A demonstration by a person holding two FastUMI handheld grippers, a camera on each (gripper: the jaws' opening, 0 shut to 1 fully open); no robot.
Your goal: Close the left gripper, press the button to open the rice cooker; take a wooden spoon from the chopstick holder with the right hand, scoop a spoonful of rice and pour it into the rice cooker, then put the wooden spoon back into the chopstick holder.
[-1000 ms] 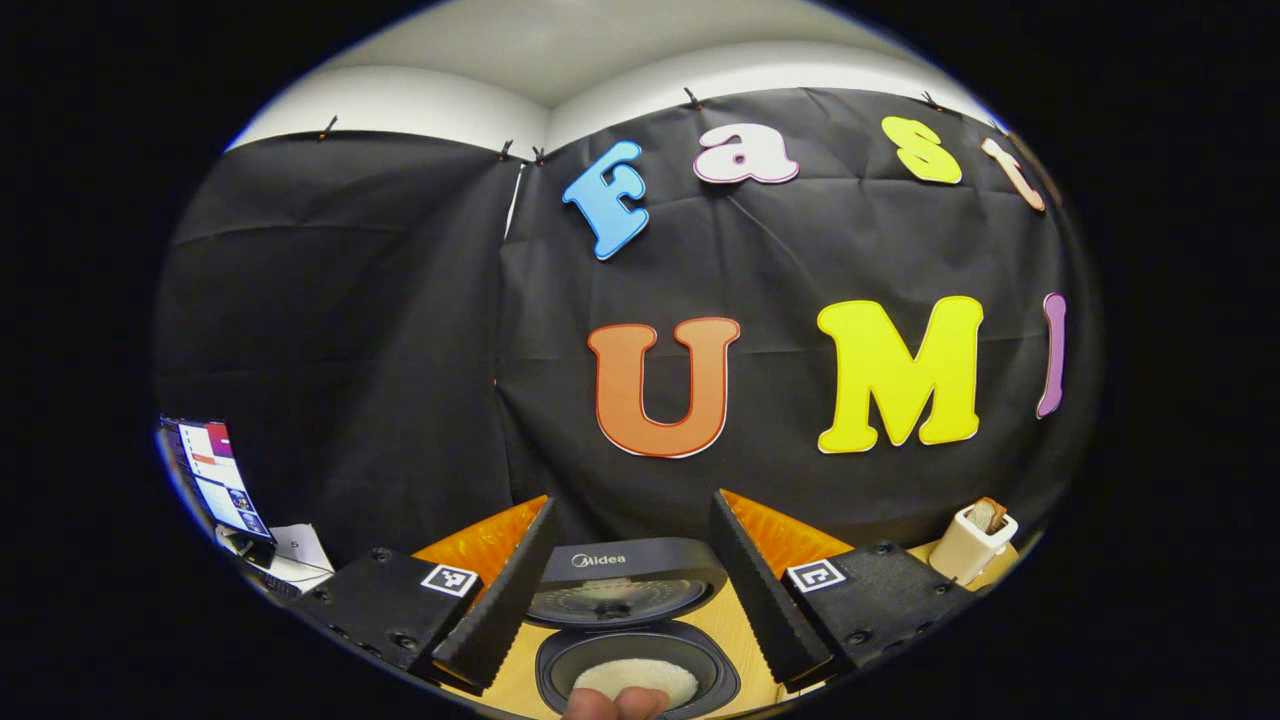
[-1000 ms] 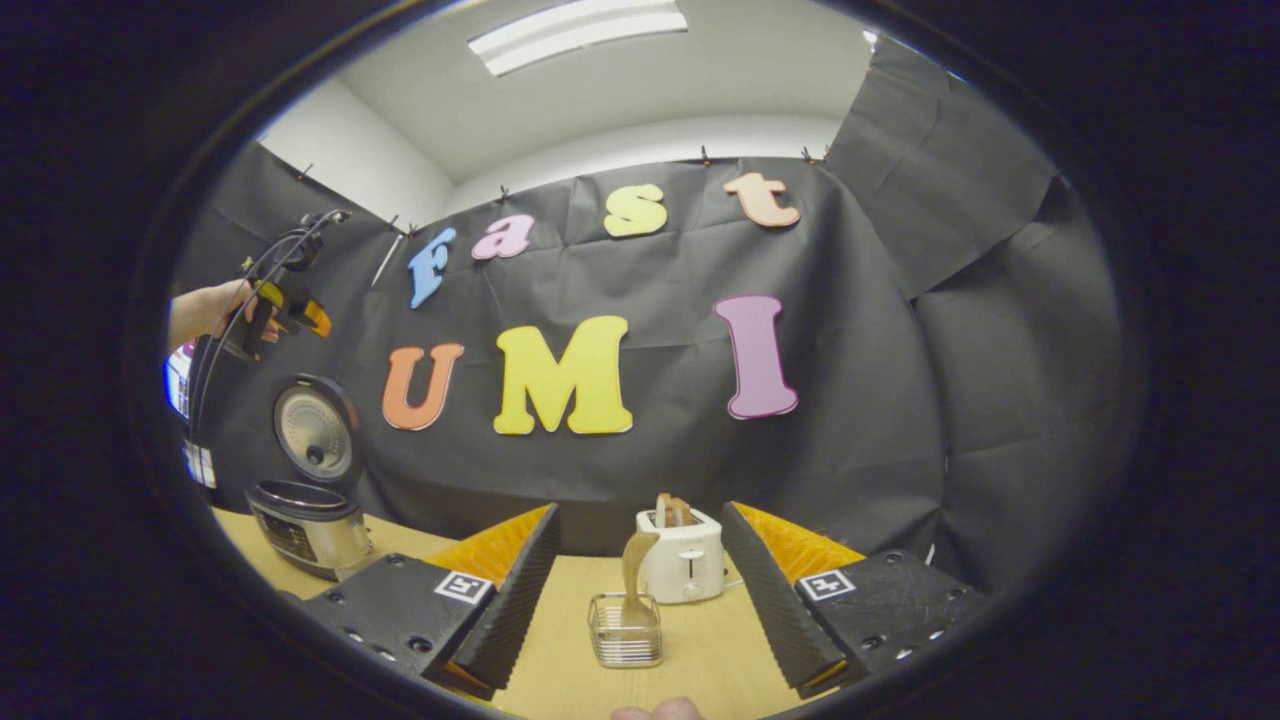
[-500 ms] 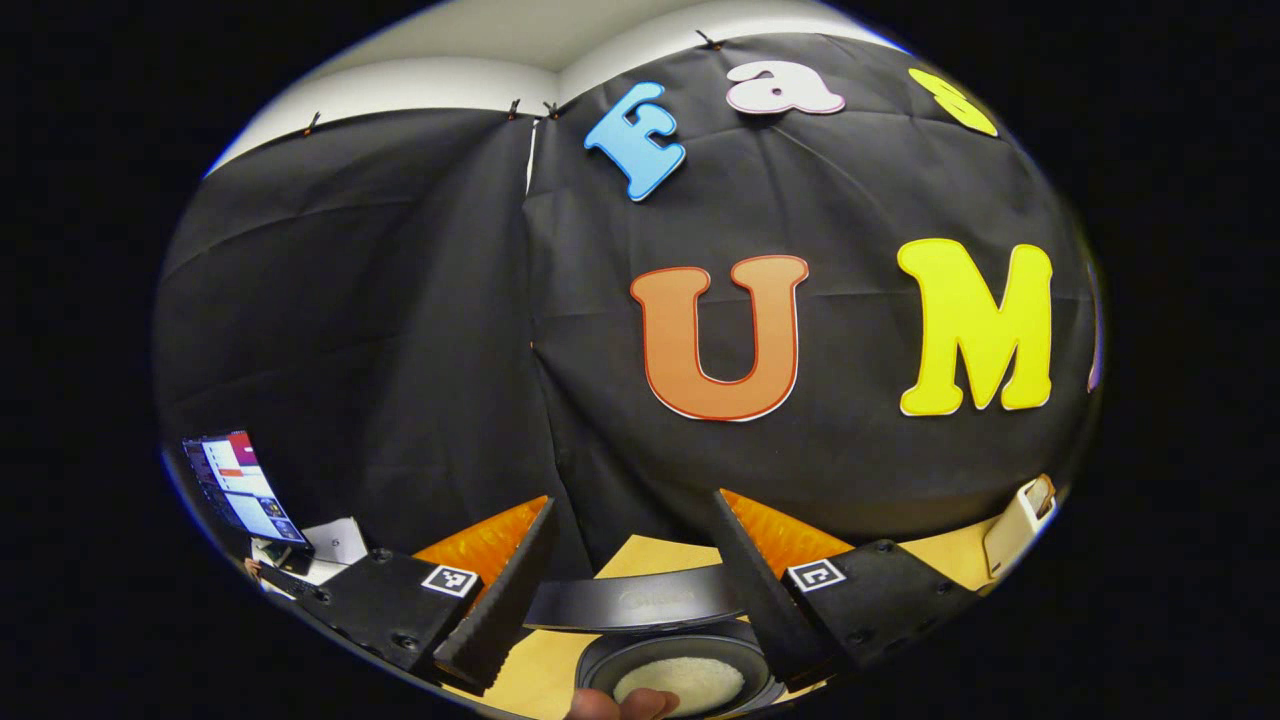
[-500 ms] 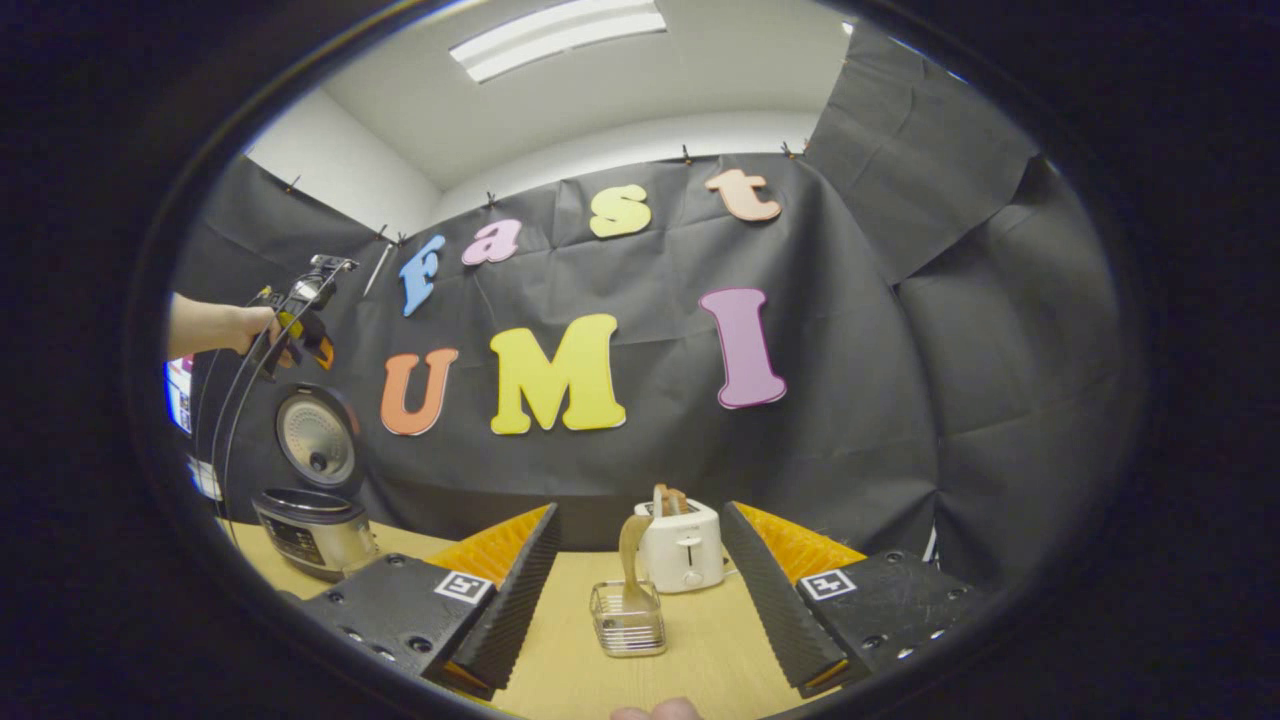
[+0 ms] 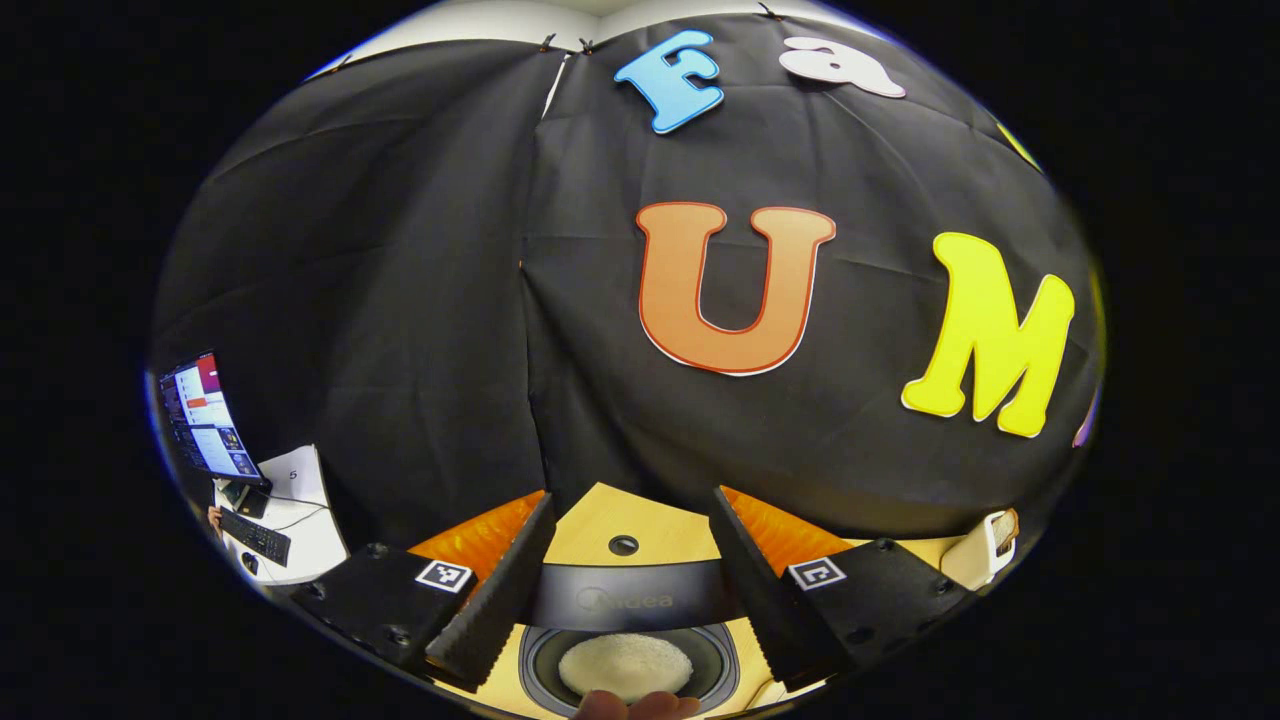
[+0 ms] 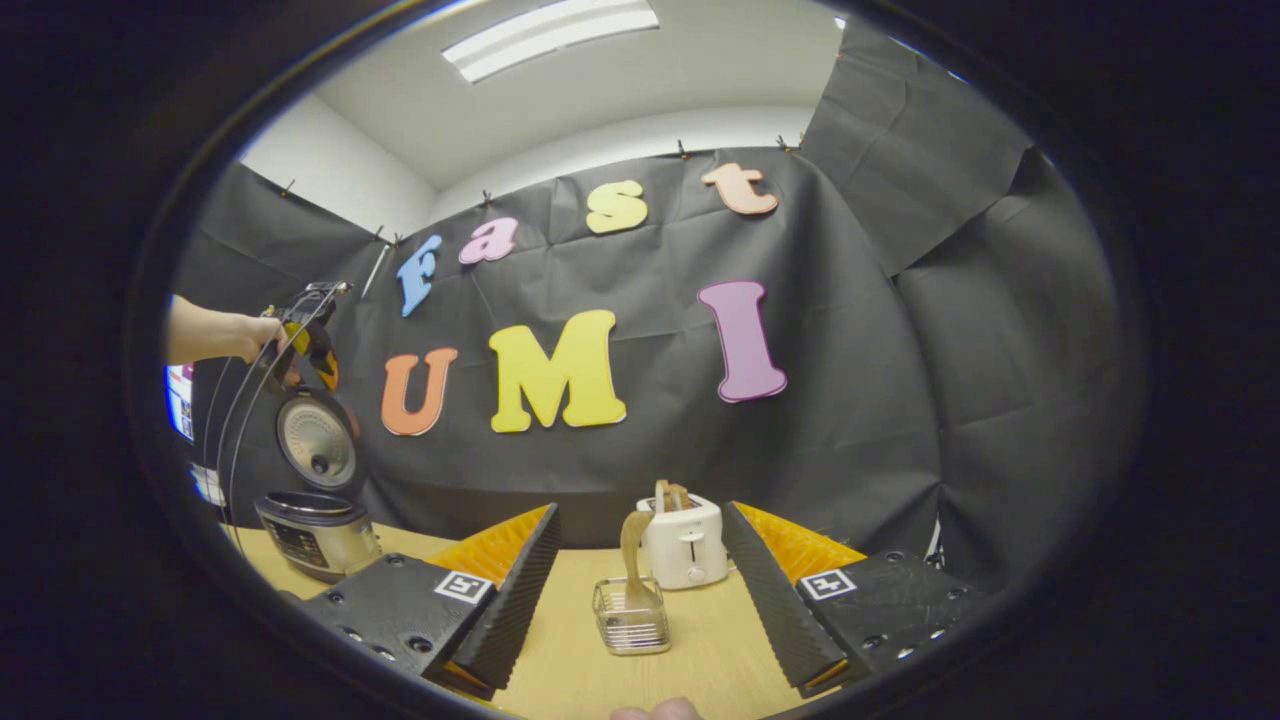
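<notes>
The rice cooker (image 6: 312, 532) stands at the table's left end with its lid (image 6: 315, 455) raised. A hand holds my left gripper (image 6: 305, 335) just above that lid's top edge. Looking along my left gripper (image 5: 630, 500), its fingers are spread wide with nothing between them; below are the lid's edge (image 5: 625, 598) and the pot holding white rice (image 5: 625, 665). My right gripper (image 6: 640, 510) is open and empty, low over the table. Straight ahead of it stands the wire chopstick holder (image 6: 630, 632) with the wooden spoon (image 6: 632, 548) upright in it.
A white toaster (image 6: 685, 540) with bread in its slots stands behind the holder, also at the right edge as the toaster (image 5: 985, 545). The wooden table (image 6: 700, 650) runs between cooker and holder. A monitor (image 5: 195, 415) and a keyboard sit off to the left.
My left gripper has come down and forward over the raised lid, which now shows edge-on beneath it. The right gripper has barely shifted; the spoon stays in the holder.
</notes>
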